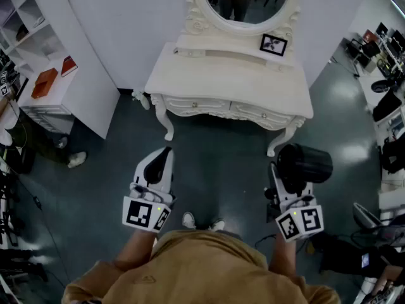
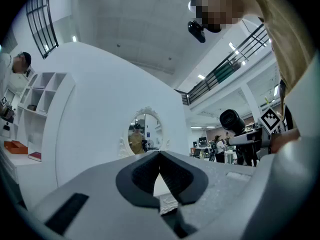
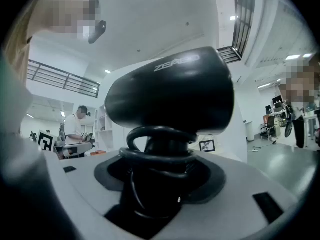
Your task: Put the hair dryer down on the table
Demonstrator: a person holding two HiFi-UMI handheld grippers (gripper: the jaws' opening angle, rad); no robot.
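Head view: you stand facing the white carved vanity bench (image 1: pixel 228 84), and its top is bare except for a small framed black-and-white marker card (image 1: pixel 273 44) at the back right, under the oval mirror (image 1: pixel 243 5). The black barrel-bodied hair dryer (image 1: pixel 305 163) is in your right gripper (image 1: pixel 292 183), up in the air over the dark floor and well short of the bench's front edge. Right gripper view: the jaws are clamped on the dryer's handle, held fairly wide by its thickness. The barrel sits above them and the black coiled cord (image 3: pixel 160 154) is looped round the handle just over the pads. Left gripper (image 1: pixel 163 157): its jaws are closed tip to tip on nothing, low at your left side, apart from the dryer. The placing has not begun, by my reading, so the step is the carry and set-down. Bring the dryer forward over the open middle of the bench top, clear of the marker card and not near the rim. Lower until the body bears on the surface, and tilt it to lie on its side, since it looks top-heavy standing on the handle. Ease the jaws apart only once the weight rests. Back out straight, because the cord loops may snag a pad and drag the dryer.
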